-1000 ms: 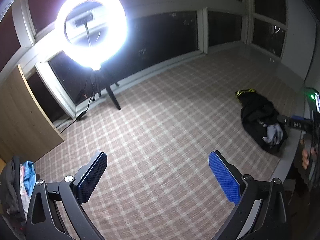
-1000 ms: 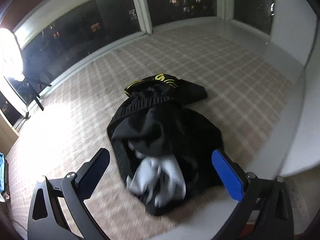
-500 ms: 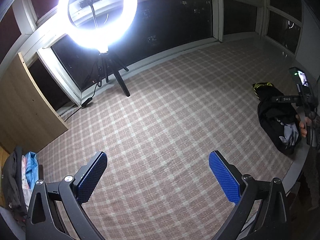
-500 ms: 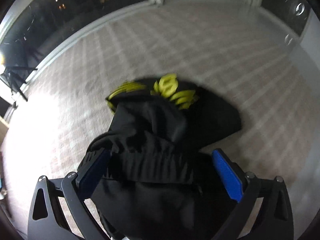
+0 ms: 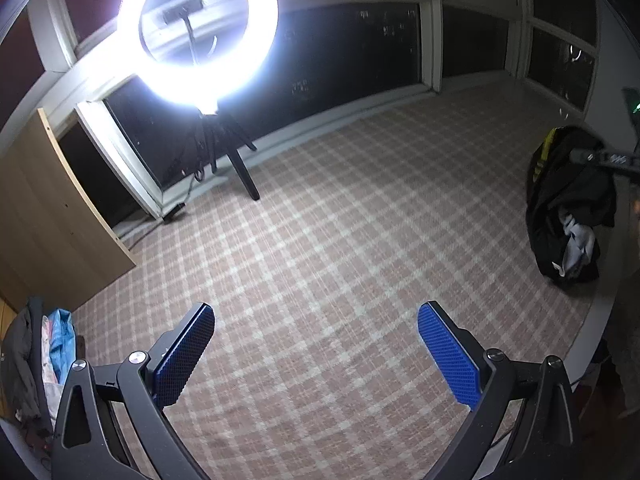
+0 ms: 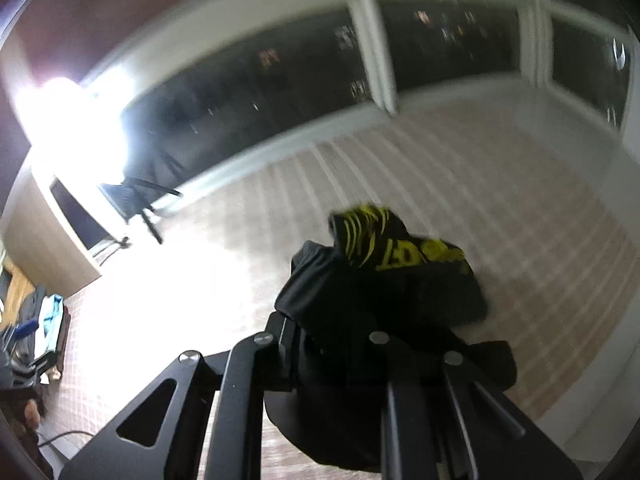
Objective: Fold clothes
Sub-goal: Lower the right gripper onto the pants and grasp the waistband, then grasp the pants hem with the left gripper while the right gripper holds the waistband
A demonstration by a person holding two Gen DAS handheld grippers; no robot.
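Note:
A crumpled black garment with yellow lettering (image 6: 384,280) hangs bunched from my right gripper (image 6: 332,336), whose jaws are closed on the cloth and lift it off the checked surface (image 6: 520,240). Its fingertips are hidden in the fabric. In the left wrist view the same black garment (image 5: 568,204), with a white lining showing, is at the far right edge. My left gripper (image 5: 316,356) is open and empty, with blue pads (image 5: 448,356) spread wide above the checked cover (image 5: 320,248).
A bright ring light on a tripod (image 5: 200,28) stands at the back left by dark windows. A wooden panel (image 5: 48,208) is at the left. A heap of other clothes (image 5: 48,352) lies at the lower left.
My right gripper closed on the black garment and lifted it, with the view swinging up. My left gripper stayed open and turned slightly.

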